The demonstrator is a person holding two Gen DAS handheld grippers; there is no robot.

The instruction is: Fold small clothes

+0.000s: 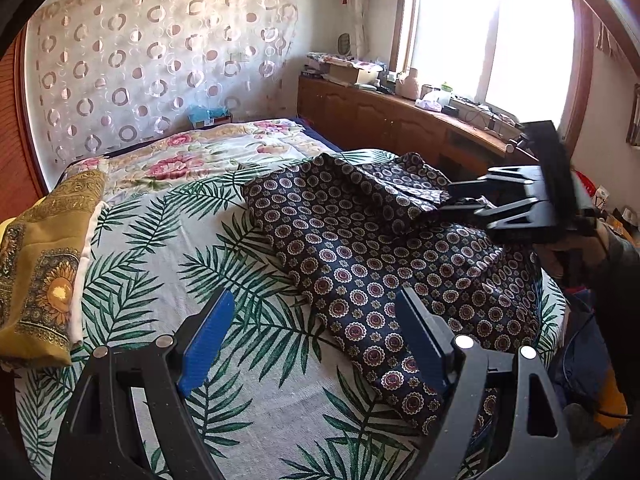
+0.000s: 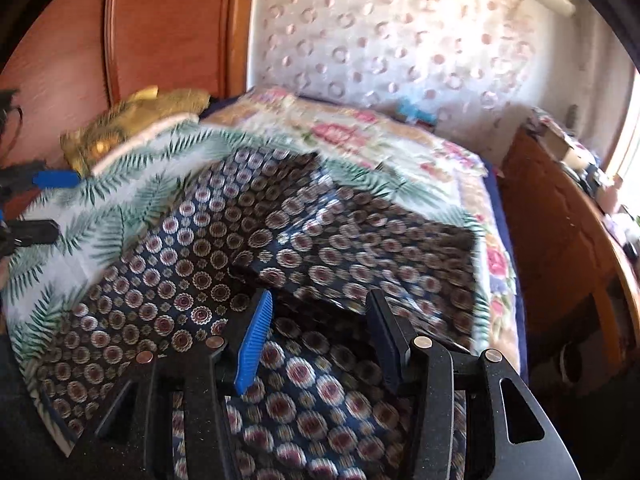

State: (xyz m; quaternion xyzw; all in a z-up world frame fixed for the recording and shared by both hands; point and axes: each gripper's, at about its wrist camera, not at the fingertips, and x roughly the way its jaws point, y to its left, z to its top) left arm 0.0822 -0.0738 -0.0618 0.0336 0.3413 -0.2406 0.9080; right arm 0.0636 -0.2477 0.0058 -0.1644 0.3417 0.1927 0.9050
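A dark navy garment (image 1: 360,248) with round medallion prints lies crumpled on the bed, part of it folded over itself. My left gripper (image 1: 314,300) hovers open over the leaf-print sheet (image 1: 160,248), its right finger beside the garment's near edge and nothing between its blue pads. My right gripper (image 1: 452,200), held by a hand, hangs over the garment's far right side. In the right wrist view the right gripper (image 2: 320,300) stands open just above the garment (image 2: 192,264), gripping no cloth. The left gripper (image 2: 48,206) shows at the left edge.
A folded mustard-yellow cloth (image 1: 40,272) lies at the sheet's left edge. A floral quilt (image 1: 208,152) covers the far part of the bed. A wooden cabinet (image 1: 392,120) with clutter runs under the window on the right. A wooden headboard (image 2: 160,32) stands behind.
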